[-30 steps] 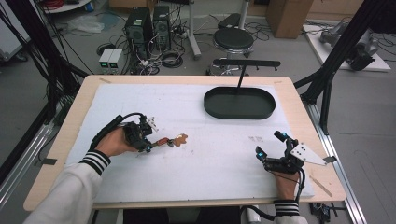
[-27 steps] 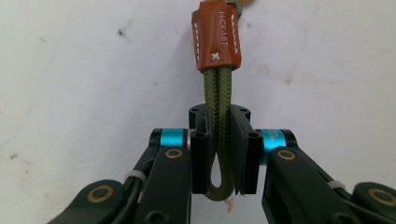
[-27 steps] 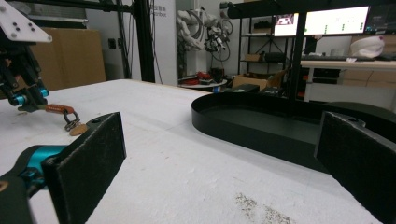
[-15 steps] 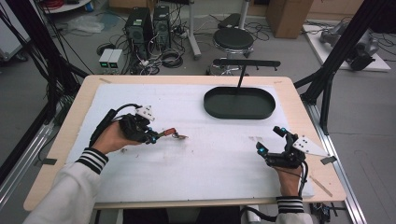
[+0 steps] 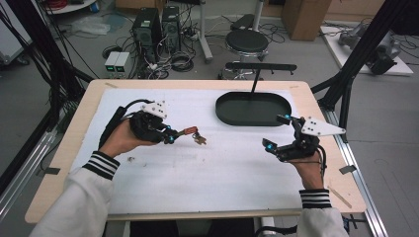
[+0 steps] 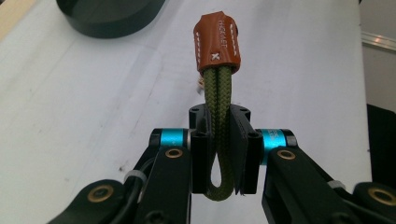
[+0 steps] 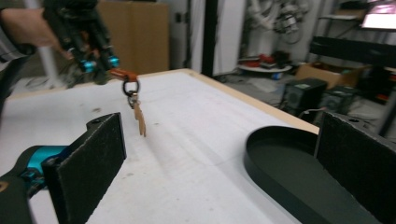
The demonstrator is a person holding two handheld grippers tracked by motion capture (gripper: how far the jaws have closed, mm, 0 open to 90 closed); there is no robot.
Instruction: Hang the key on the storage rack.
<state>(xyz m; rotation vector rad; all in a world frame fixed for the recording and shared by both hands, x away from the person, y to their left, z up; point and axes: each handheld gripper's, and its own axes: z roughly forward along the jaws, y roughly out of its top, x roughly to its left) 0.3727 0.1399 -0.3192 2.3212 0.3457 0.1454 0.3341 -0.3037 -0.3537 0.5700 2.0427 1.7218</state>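
Lifted off the table, the keychain (image 6: 218, 70) now hangs clamped in the left hand-held gripper (image 5: 168, 134); right hand-held gripper (image 5: 279, 133) gapes wide.

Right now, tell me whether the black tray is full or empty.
Empty: the black tray shows only its bare dark floor. The key strap hangs clamped in the left hand-held gripper.

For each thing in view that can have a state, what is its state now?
Left gripper: shut on the keychain's green cord loop.
Keychain: held, lifted off the table, keys hanging.
Right gripper: open, holding nothing.
Black oval tray: empty.
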